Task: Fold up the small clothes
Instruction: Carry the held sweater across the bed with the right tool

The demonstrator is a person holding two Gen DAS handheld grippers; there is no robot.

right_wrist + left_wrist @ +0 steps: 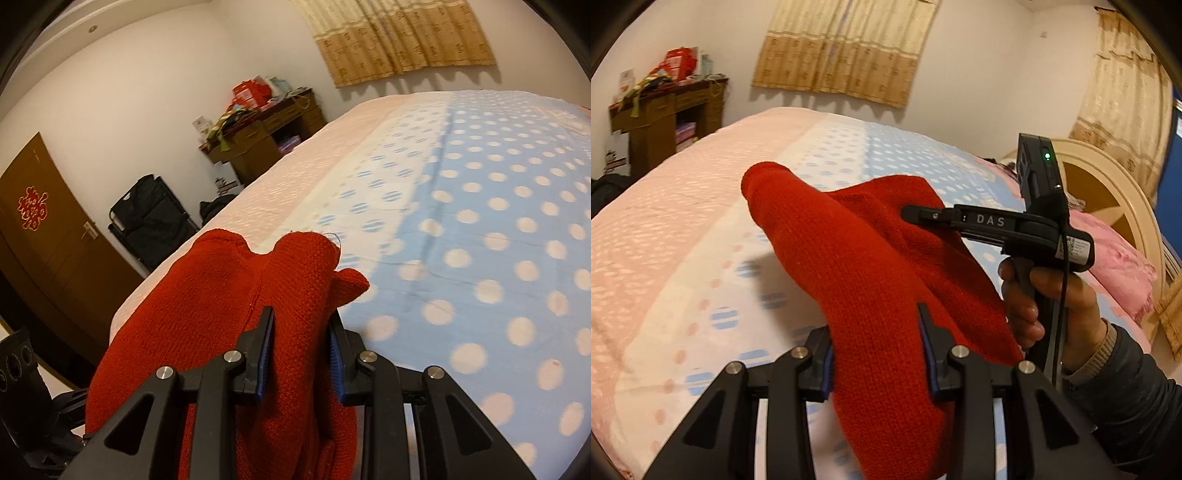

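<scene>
A red knitted garment (849, 266) hangs in the air above the bed (683, 229), held between both grippers. My left gripper (879, 347) is shut on one bunched part of it, the cloth filling the gap between the blue pads. My right gripper (301, 332) is shut on another thick fold of the red garment (207, 295), which drapes down to the left. In the left wrist view the right gripper (912, 213) comes in from the right, its tip against the cloth, held by a hand (1034, 295).
The bed cover (480, 221) is pink, cream and blue with dots. A pink pillow (1115, 258) and a cream headboard (1108, 184) lie at the right. A cluttered wooden desk (266, 129), a black folding chair (147, 218) and a brown door (40, 229) stand beyond the bed.
</scene>
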